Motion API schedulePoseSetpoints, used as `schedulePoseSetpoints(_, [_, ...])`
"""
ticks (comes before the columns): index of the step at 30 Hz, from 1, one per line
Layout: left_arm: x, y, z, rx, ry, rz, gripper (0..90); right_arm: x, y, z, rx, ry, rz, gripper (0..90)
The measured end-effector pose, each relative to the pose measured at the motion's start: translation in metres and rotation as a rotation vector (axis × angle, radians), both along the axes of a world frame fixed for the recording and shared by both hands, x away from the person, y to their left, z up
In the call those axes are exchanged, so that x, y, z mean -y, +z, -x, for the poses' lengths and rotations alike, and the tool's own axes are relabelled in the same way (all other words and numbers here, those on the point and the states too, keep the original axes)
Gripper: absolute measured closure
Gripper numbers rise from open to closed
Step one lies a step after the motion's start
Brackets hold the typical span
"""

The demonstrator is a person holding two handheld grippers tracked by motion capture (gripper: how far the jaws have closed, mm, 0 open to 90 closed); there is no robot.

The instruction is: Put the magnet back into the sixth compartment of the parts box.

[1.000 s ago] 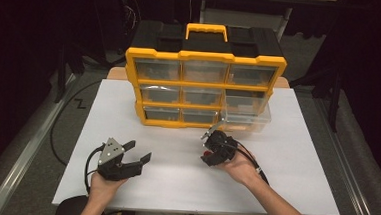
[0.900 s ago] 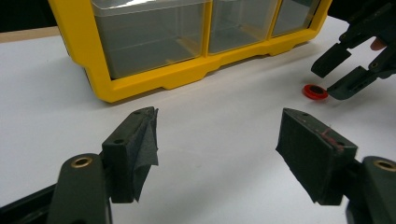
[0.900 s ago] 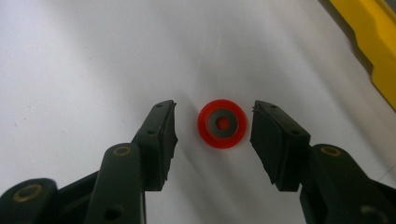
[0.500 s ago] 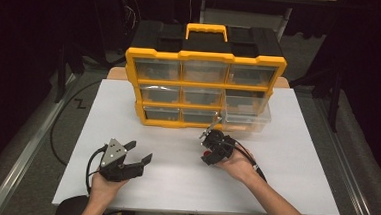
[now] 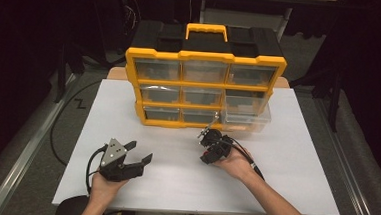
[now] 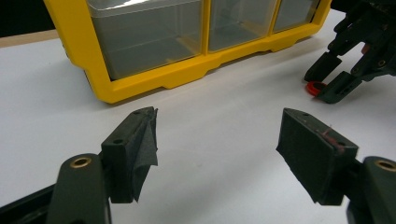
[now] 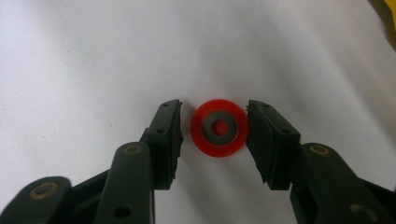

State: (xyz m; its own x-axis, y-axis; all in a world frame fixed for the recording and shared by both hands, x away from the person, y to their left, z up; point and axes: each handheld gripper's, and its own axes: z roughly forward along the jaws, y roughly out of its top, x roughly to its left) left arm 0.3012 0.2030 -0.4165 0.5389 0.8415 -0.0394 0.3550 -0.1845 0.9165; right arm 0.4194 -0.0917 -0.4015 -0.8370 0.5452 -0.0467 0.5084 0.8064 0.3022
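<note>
A small red ring with a grey centre lies flat on the white table. My right gripper points down over it with a jaw on each side. The jaws have just been closing; a thin gap still shows on the left, so the ring is between them but not pinched. In the left gripper view the ring peeks out under the right gripper. My left gripper rests at the front left, open and holding nothing.
A yellow and black drawer organizer stands upright at the back of the table, just beyond the right gripper. Its bottom right clear drawer is pulled out. Cables trail from both grippers toward the front edge.
The right gripper's jaws have narrowed around the red ring. Both hands stay roughly where they were.
</note>
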Motion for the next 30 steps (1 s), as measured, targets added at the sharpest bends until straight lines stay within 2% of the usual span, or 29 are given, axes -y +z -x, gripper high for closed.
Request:
schedulePoseSetpoints(4, [0.001,0.000,0.000,0.002,-0.004,-0.014,28.5,0.000,0.001,0.000,-0.010,0.008,0.009,62.9])
schedulePoseSetpoints(11, [0.001,0.000,-0.001,0.001,-0.004,-0.014,28.5,0.000,0.001,0.000,-0.010,0.013,0.007,64.3])
schedulePoseSetpoints(15, [0.001,0.000,-0.001,0.000,-0.004,-0.010,28.5,-0.002,0.002,0.002,0.009,0.033,0.019,64.7])
schedulePoseSetpoints(20, [0.000,-0.001,-0.002,-0.003,-0.005,-0.002,28.6,-0.002,0.003,0.004,0.019,0.043,0.014,64.9])
schedulePoseSetpoints(22, [0.000,-0.001,-0.002,-0.003,-0.004,-0.002,28.5,-0.003,0.007,0.007,0.015,0.038,-0.004,64.9])
schedulePoseSetpoints(30, [0.000,0.000,-0.002,-0.004,-0.004,-0.001,28.6,-0.004,0.015,0.013,0.020,0.071,-0.012,65.1])
